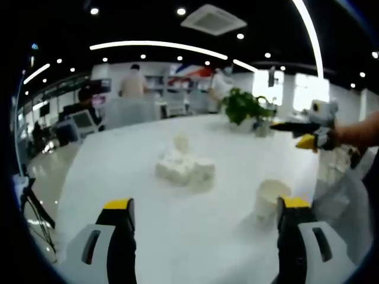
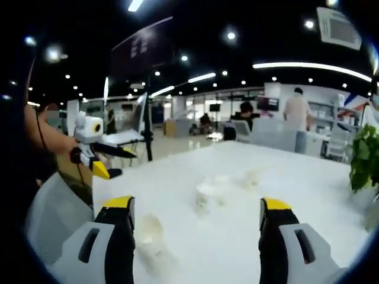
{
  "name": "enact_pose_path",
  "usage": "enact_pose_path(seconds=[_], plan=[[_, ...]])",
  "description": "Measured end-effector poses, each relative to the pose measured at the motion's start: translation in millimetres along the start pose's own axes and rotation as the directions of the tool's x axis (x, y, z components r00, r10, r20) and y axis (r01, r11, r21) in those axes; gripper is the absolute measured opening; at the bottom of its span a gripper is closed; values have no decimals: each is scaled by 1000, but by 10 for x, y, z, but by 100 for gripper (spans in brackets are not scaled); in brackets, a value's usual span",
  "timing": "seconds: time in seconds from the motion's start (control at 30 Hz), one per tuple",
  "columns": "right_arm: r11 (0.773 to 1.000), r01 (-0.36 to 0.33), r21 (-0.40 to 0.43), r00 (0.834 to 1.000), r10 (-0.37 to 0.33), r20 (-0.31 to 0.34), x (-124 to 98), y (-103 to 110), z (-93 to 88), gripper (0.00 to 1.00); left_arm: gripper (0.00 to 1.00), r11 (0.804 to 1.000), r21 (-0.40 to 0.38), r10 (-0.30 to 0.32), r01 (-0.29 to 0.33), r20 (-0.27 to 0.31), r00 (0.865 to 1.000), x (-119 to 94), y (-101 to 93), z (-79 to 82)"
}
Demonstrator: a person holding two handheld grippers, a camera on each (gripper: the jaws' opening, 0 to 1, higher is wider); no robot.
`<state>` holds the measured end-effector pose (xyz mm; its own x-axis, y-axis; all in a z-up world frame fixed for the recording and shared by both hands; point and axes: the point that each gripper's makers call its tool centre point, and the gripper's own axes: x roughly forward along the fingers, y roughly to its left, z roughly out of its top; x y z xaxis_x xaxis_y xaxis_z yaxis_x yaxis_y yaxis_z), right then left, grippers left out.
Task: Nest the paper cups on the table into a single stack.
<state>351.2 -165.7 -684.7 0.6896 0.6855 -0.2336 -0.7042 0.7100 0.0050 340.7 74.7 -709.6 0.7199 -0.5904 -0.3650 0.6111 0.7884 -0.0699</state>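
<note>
Several white paper cups (image 1: pixel 183 168) lie clustered in the middle of the white table (image 1: pixel 118 171); one small cup (image 1: pixel 180 142) stands just behind them. A single cup (image 1: pixel 271 201) stands upright near my left gripper's right jaw. My left gripper (image 1: pixel 205 207) is open, low over the near table, with nothing between its jaws. In the right gripper view the cluster (image 2: pixel 210 192) looks pale and blurred, with a lone cup (image 2: pixel 151 231) near the left jaw. My right gripper (image 2: pixel 195 207) is open and empty. Each gripper appears in the other's view: right gripper (image 1: pixel 308 133), left gripper (image 2: pixel 95 154).
A potted green plant (image 1: pixel 243 106) stands at the table's far side, also visible as the plant (image 2: pixel 364 157) on the right. A white chair (image 1: pixel 337 195) is at the table edge. Desks, monitors and people fill the office behind.
</note>
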Motion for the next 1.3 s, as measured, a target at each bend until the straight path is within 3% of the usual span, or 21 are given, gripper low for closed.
enact_pose_path(seconds=[0.2,0.7,1.0,1.3], plan=[[999,53,10,998,-52,-36,-113,-255,-141,100,99,1000,3,6,-6,-6,1000,34,36,-5],[997,75,18,994,-73,-84,-234,-401,-304,100,98,999,-6,42,-42,-12,999,24,73,-121],[997,79,17,995,-78,-61,-224,-382,-207,100,98,998,-18,58,-58,4,998,-31,165,-111],[996,93,17,994,-91,-66,-231,-485,-246,100,99,998,-15,59,-59,9,998,-25,185,-75]])
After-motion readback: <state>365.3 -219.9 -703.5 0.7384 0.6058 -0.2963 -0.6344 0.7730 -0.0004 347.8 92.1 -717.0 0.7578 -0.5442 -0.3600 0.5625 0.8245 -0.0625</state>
